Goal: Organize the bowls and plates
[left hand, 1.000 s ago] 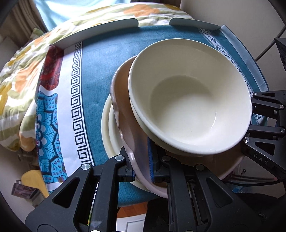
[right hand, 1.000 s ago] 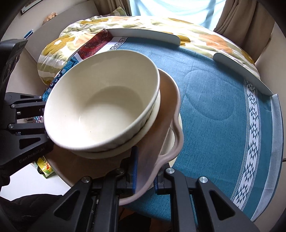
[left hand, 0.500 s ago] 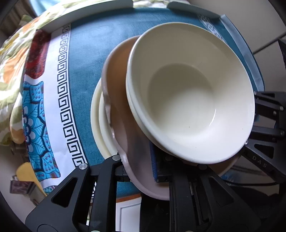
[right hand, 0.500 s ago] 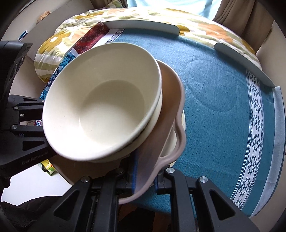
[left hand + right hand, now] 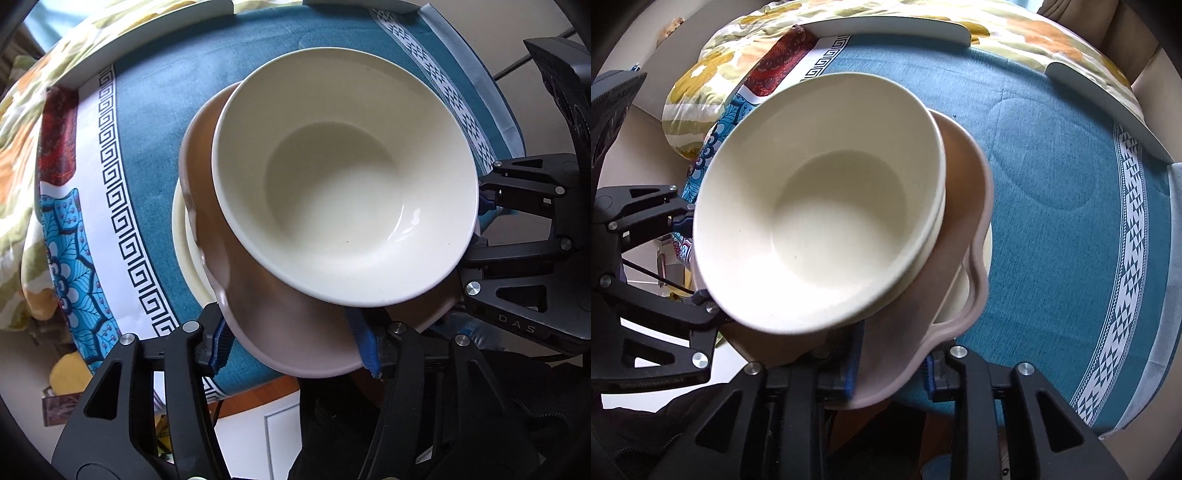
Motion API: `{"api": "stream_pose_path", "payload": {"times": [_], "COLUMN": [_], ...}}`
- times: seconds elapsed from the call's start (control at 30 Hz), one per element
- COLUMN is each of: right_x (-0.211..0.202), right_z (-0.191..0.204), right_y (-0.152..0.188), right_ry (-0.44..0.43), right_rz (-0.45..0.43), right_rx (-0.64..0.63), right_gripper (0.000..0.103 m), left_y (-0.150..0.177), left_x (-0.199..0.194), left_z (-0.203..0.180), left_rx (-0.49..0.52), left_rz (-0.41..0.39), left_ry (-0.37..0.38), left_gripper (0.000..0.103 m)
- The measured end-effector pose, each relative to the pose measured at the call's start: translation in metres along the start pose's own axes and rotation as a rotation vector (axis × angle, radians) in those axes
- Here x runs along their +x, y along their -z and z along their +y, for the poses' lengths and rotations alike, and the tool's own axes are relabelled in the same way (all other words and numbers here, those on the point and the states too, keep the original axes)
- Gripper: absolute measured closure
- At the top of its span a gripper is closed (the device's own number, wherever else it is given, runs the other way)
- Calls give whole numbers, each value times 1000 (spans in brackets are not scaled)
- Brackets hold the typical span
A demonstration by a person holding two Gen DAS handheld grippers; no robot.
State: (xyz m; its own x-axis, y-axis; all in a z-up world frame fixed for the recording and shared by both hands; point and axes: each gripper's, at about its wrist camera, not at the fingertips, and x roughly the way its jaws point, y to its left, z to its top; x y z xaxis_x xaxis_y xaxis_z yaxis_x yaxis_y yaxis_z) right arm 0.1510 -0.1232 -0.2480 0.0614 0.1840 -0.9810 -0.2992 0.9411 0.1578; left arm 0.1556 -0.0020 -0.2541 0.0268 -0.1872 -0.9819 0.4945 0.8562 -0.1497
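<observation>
A cream bowl (image 5: 347,184) sits nested in a second cream bowl on a pinkish-brown wavy-rimmed plate (image 5: 236,291). Under the plate lies a cream plate (image 5: 184,236) on the blue tablecloth. In the left wrist view my left gripper (image 5: 295,347) has its jaws wide apart, one on each side of the brown plate's near rim. In the right wrist view the bowl (image 5: 820,221) and brown plate (image 5: 971,251) show again. My right gripper (image 5: 892,363) has its jaws apart around the plate's rim, with a gap at the right pad.
The round table has a blue cloth (image 5: 1071,184) with a white patterned border and white edge guards (image 5: 886,27) at the back. A floral cushion (image 5: 713,74) lies beyond the table. Each gripper shows in the other's view (image 5: 535,258) (image 5: 646,277).
Both grippers have opened off the brown plate's rim. The stack has come down level over the cream plate.
</observation>
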Motion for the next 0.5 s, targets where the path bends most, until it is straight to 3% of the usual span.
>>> {"api": "stream_pose_path", "payload": {"times": [0.13, 0.2, 0.23, 0.5], "right_x": [-6, -10, -13, -32], "right_z": [3, 3, 2, -7], "right_y": [1, 2, 3, 13], "right_ry": [10, 24, 29, 39], "right_rz": [-5, -15, -22, -74], "right_rx": [-7, -10, -5, 46], "right_gripper": [69, 45, 41, 39], "left_y": [5, 8, 9, 19], "left_x": [-2, -5, -6, -26], "left_z": [-1, -2, -2, -4], "left_rx": [4, 9, 8, 1], "left_rz": [-1, -3, -4, -44], "left_ry": [3, 0, -3, -8], "left_gripper": [49, 48, 48, 48]}}
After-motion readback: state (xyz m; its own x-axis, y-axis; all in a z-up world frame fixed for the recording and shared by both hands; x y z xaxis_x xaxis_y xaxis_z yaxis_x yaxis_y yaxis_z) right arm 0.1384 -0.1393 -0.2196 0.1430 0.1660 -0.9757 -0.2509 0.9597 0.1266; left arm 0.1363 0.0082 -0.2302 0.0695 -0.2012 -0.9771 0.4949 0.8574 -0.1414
